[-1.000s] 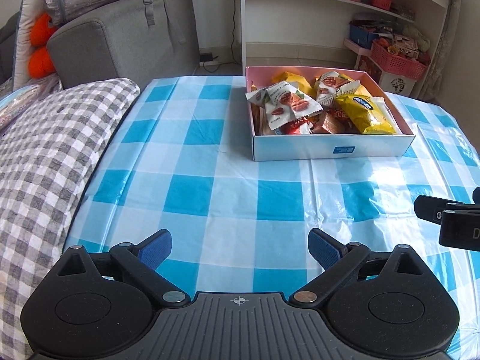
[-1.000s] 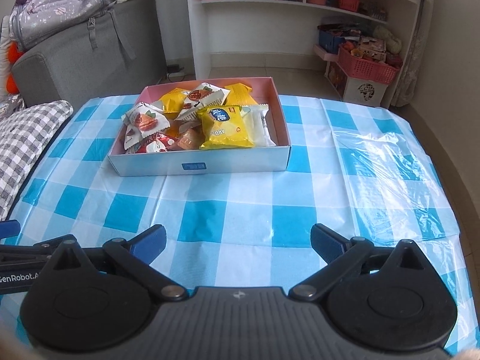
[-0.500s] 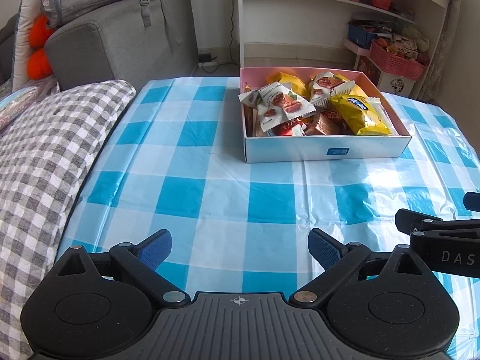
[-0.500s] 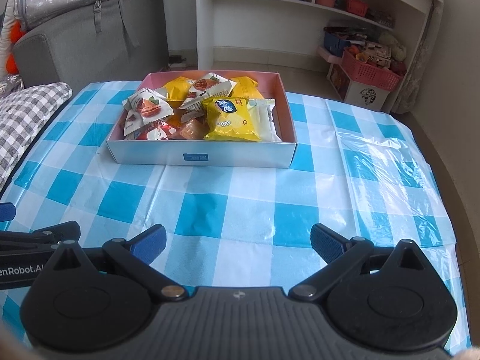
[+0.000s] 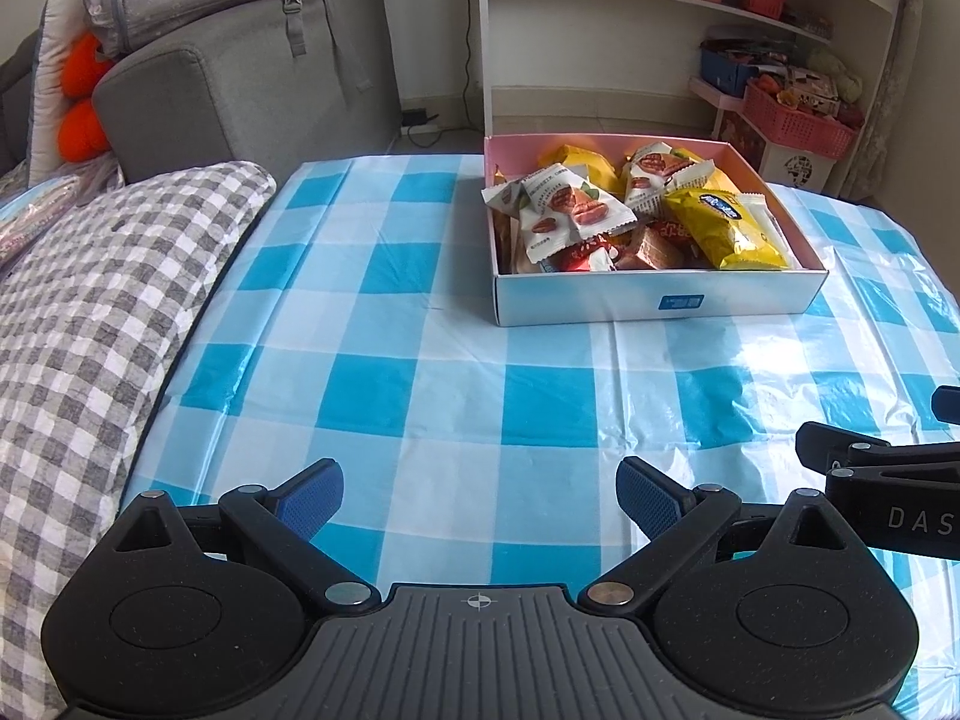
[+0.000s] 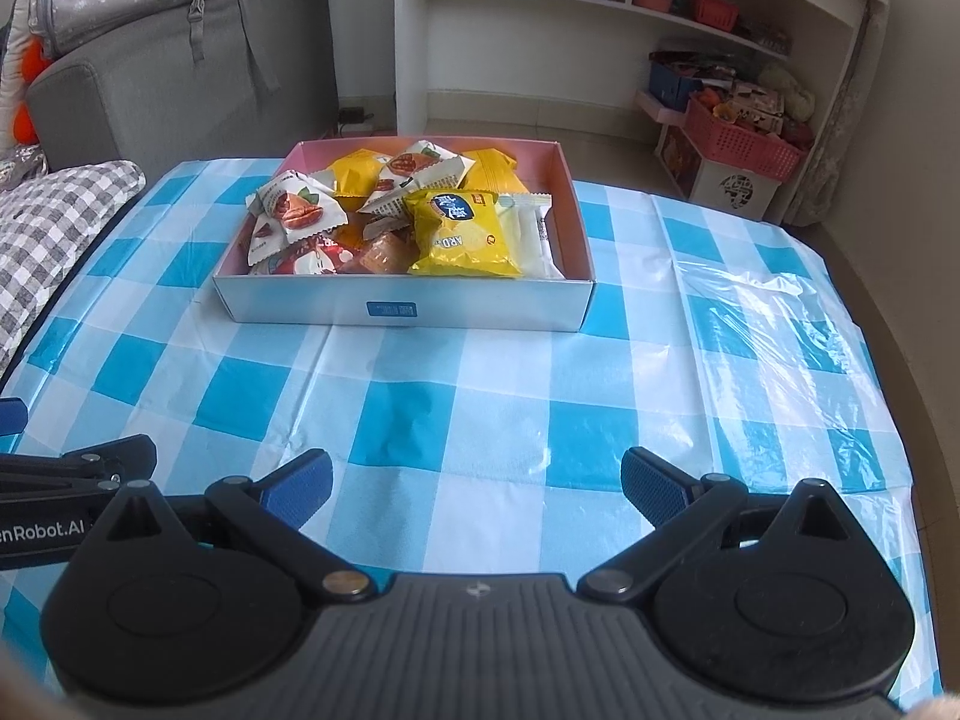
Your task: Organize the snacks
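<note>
A shallow box (image 5: pixel 654 299) (image 6: pixel 408 303), white outside and pink inside, sits on the blue-checked tablecloth. It holds several snack packets, among them a yellow bag (image 5: pixel 723 230) (image 6: pixel 461 234) and white nut packets (image 5: pixel 564 210) (image 6: pixel 297 210). My left gripper (image 5: pixel 480 495) is open and empty, low over the cloth, well short of the box. My right gripper (image 6: pixel 474 489) is open and empty too, also short of the box. Each gripper shows at the edge of the other's view, the right one (image 5: pixel 882 480) and the left one (image 6: pixel 66 474).
A grey checked cushion (image 5: pixel 90 324) lies along the table's left edge, with a grey sofa (image 5: pixel 240 84) behind it. A white shelf unit (image 6: pixel 630 30) and pink baskets (image 6: pixel 741 138) stand beyond the table. The cloth wrinkles at the right (image 6: pixel 774 330).
Both grippers have shifted slightly; the box sits a little differently in each view. Both stay open and empty.
</note>
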{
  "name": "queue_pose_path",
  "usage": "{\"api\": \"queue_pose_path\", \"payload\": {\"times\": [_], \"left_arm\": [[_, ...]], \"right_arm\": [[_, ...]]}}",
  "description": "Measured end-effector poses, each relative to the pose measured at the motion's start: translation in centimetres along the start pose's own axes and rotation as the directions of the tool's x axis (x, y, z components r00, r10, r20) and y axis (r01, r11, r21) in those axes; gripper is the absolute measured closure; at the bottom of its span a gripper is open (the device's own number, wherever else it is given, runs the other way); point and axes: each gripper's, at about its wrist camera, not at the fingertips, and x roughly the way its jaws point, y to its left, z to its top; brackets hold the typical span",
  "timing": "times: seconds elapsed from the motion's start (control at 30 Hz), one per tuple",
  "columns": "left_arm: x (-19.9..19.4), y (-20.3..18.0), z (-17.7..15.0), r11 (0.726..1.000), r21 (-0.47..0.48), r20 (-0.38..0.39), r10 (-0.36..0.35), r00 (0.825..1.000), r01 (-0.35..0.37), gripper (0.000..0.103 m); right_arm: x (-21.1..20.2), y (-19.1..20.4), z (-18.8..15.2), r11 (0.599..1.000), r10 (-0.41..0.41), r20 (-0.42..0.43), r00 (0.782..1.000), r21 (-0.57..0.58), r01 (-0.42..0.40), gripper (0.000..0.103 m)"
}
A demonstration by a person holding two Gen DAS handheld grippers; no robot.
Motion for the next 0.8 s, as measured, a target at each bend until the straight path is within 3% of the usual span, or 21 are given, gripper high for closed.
{"api": "queue_pose_path", "payload": {"times": [0.8], "left_arm": [[0.03, -0.09, -0.03, 1.0, 0.0, 0.0, 0.002, 1.0, -0.002, 0.004]], "right_arm": [[0.08, 0.13, -0.06, 1.0, -0.001, -0.005, 1.0, -0.008, 0.001, 0.0]]}}
